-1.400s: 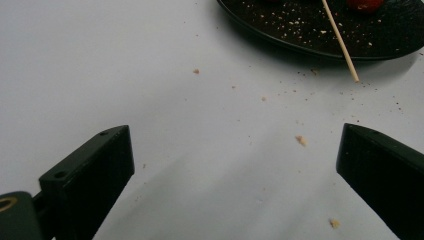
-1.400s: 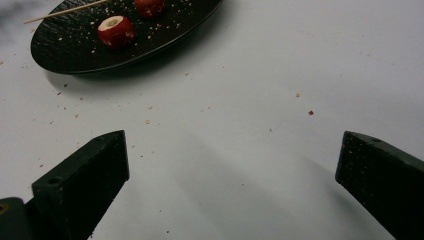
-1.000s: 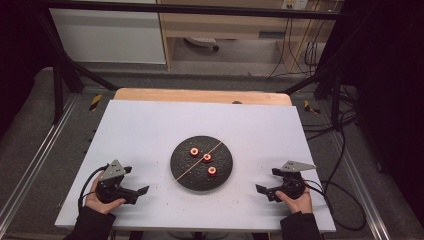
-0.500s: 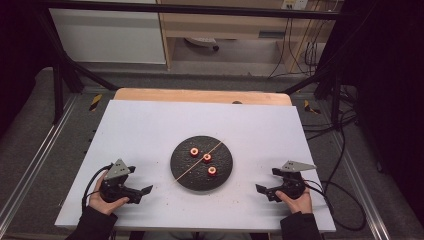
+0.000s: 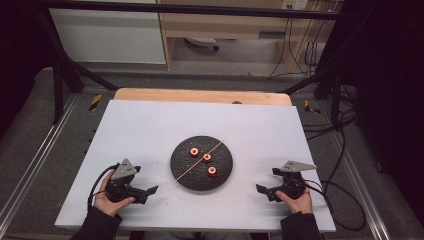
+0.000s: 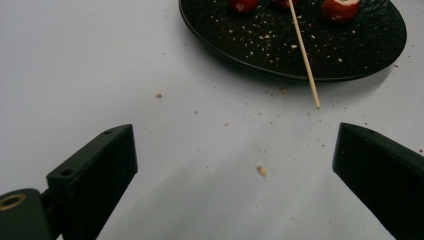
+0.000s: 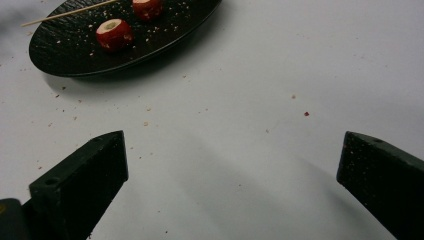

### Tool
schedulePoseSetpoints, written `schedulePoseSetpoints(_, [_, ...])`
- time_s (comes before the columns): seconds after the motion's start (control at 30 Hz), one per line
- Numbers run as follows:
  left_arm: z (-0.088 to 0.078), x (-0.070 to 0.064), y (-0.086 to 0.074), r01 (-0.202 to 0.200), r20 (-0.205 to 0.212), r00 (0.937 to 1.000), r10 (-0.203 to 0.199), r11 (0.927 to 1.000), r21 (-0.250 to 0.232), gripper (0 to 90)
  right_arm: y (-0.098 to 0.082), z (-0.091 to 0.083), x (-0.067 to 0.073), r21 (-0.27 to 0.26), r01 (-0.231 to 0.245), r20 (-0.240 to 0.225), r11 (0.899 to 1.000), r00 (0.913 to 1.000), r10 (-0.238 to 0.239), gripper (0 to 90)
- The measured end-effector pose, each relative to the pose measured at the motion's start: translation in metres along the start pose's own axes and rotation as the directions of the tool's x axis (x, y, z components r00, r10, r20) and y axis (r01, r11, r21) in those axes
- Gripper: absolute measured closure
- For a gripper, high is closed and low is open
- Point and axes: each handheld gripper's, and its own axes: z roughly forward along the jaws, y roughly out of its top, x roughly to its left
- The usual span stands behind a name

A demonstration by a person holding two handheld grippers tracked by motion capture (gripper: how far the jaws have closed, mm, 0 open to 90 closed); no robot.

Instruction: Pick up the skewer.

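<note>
While both tools rest on the white desk point(image 5: 150, 125) with jaws spread wide and empty, nothing looks started. At frame centre, the round black textured plate point(image 5: 186, 176) carries three small red fruit pieces point(image 5: 206, 158) and a thin wooden skewer point(image 5: 187, 169) lying bare across it. Left tool point(image 5: 148, 191) sits lower left, right tool point(image 5: 264, 190) lower right; grasping and threading remain.

High view looks down from above; both gripper views, low and close, apparently share the plate point(image 5: 201, 163).
</note>
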Motion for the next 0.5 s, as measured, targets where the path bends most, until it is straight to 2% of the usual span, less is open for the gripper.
schedulePoseSetpoints(0.27, [0.0,-0.008,0.008,-0.012,0.007,0.9999,0.012,0.9999,-0.003,3.9,0.0,0.0,0.0,0.002,-0.007,0.004,1.0,1.0,0.007,0.8])
schedulePoseSetpoints(0.5, [0.002,-0.015,0.023,-0.031,-0.002,0.9995,0.031,0.9995,0.006,4.1,0.0,0.0,0.0,0.001,-0.002,0.004,1.0,1.0,0.002,0.8])
